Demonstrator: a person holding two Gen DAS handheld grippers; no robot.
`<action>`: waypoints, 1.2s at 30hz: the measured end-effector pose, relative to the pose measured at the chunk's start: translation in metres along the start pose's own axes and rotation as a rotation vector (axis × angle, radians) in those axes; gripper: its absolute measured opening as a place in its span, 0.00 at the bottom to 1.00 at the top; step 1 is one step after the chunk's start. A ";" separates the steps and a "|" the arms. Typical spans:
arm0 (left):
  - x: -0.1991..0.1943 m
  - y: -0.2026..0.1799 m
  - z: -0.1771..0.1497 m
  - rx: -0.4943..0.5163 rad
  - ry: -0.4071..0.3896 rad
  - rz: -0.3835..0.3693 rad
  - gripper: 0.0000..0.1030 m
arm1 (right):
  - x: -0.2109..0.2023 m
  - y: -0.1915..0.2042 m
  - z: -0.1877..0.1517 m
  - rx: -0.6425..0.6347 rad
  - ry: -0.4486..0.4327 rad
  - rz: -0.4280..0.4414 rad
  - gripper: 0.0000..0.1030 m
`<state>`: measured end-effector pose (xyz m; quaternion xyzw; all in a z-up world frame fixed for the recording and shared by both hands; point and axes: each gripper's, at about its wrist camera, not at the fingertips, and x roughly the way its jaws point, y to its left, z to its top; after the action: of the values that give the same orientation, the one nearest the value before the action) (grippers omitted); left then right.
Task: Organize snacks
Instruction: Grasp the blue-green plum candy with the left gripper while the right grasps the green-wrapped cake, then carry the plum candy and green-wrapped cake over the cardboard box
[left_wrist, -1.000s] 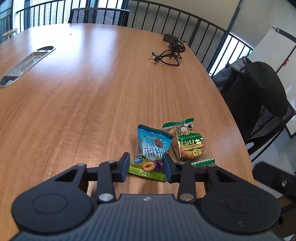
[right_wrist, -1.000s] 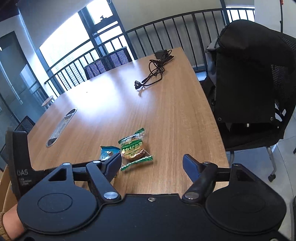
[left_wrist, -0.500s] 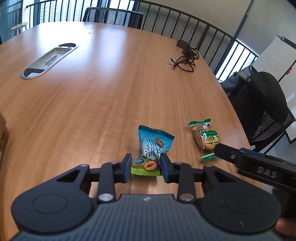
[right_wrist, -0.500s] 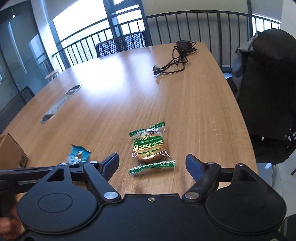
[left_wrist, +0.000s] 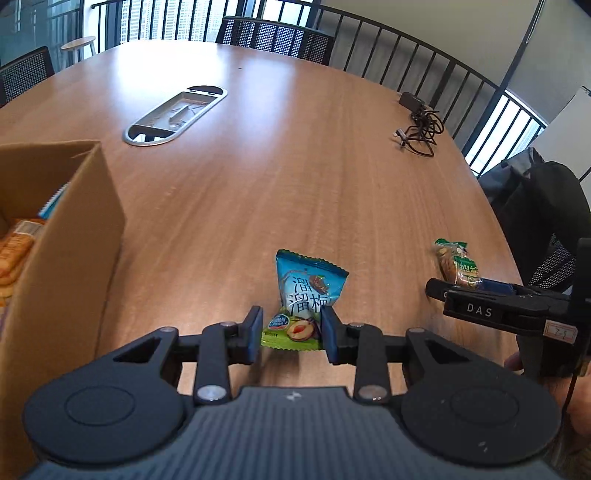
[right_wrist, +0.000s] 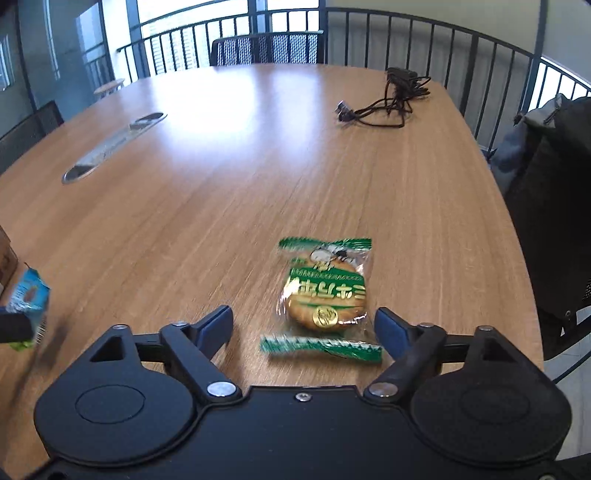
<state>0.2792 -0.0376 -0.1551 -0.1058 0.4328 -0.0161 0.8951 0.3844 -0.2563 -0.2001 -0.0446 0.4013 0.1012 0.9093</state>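
Jaws beside snack-filled cardboard box (left_wrist: 62, 229)

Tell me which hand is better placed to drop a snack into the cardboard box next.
Left. The left gripper is already clamped on the blue plum packet, with the cardboard box just beside it. The right gripper is closing around the green cake packet, which lies on the table.

**Wooden table with a few things on it**

A large rounded wooden table (right_wrist: 258, 177) with a glossy top. Lying on it: a green-wrapped pastry (right_wrist: 325, 295) near the front edge, a coiled black cable with its adapter (right_wrist: 391, 99) at the far right, and an open cardboard box (left_wrist: 62, 236) (snacks inside) at the left. A silver oval cable hatch (left_wrist: 175, 114) is set into the middle.
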 end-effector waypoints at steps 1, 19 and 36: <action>-0.002 0.002 0.000 -0.001 -0.002 0.003 0.32 | -0.001 0.002 0.001 -0.008 -0.005 0.004 0.67; -0.052 0.021 0.011 -0.031 -0.085 0.001 0.32 | -0.053 0.020 0.006 0.018 0.008 0.063 0.41; -0.121 0.042 0.025 -0.060 -0.198 -0.005 0.32 | -0.119 0.067 0.034 0.004 -0.105 0.231 0.41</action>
<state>0.2202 0.0222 -0.0555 -0.1348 0.3423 0.0050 0.9298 0.3158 -0.2028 -0.0899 0.0092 0.3557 0.2066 0.9114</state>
